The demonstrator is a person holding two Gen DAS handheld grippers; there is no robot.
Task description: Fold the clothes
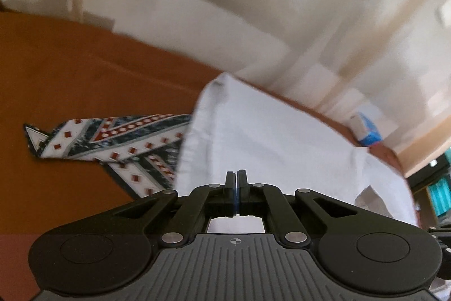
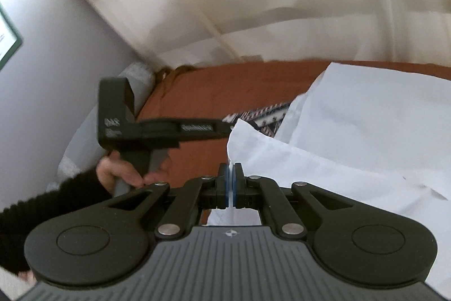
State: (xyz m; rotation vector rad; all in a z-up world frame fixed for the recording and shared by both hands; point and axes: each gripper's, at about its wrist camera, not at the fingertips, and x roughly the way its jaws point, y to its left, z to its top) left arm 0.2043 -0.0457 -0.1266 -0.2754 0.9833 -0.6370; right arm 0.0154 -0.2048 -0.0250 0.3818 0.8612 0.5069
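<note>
Both claws were closed. Left gripper [image 1: 236,174] had its black jaws pressed together, and whether any cloth was pinched between them could not be told; white fabric showed just beyond and beneath the tips. Right gripper [image 2: 231,167] had its jaws clamped on a raised corner of the large white cloth garment [image 2: 366,131], which stood up in a peak right at the fingertips.

From the right wrist view, the left gripper's black body reached in from the left, its tips touching the garment's near edge, held by a hand [image 2: 121,168] in a black knitted sleeve [image 2: 42,216].

That white garment lay spread over the rust-orange bedspread [image 1: 84,75], covering its right part. Beside the garment, partly tucked under its left edge, lay a patterned cloth with navy, white and red diamond bands [image 1: 112,140]. Beyond the garment, near the bedspread's far edge, sat a small blue and white object [image 1: 366,129], too blurred to identify.
</note>
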